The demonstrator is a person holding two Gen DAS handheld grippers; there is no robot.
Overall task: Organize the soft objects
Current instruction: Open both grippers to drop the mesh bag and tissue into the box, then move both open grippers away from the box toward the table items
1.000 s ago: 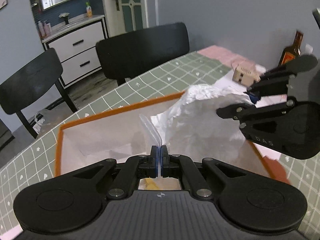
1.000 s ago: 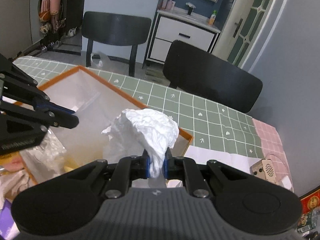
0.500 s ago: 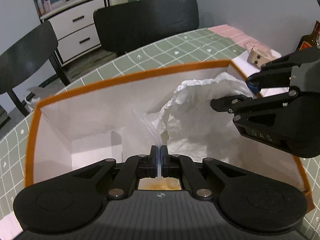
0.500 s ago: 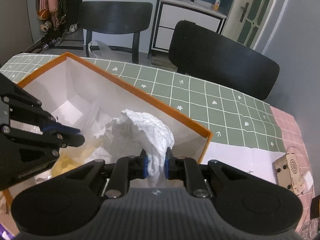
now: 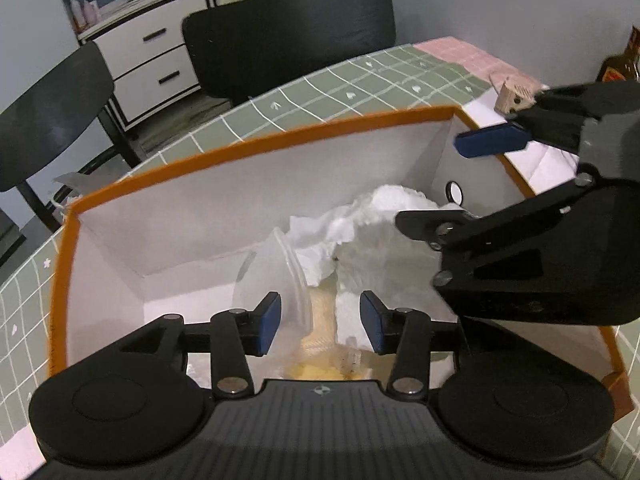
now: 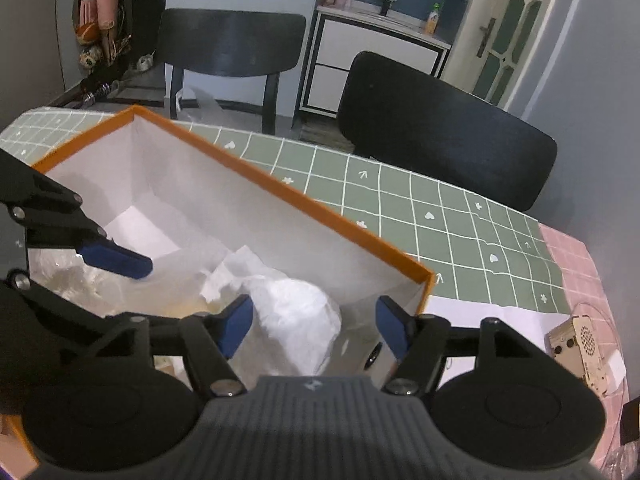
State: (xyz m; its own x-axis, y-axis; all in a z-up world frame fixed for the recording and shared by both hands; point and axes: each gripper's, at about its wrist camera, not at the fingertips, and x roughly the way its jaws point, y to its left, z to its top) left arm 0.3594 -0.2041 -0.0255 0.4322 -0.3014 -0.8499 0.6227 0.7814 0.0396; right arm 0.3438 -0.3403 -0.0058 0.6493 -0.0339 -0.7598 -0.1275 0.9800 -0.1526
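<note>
Paper (image 6: 296,312), crumpled and white, lies in the orange-rimmed box (image 5: 256,146) beside a clear bag (image 5: 276,276). I judge both light, soft and springy; I'd pinch a raised fold. My left gripper (image 5: 320,320) and right gripper (image 6: 316,326) are opening, fingers touching neither. Only my left view shows yellow bits under the bag; only my right shows the wooden gadget (image 6: 576,340) on the counter (image 6: 400,208).

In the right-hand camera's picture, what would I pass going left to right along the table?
Left tool → orange-rimmed box → crumpled white paper → green checked tablecloth → small wooden box.
</note>
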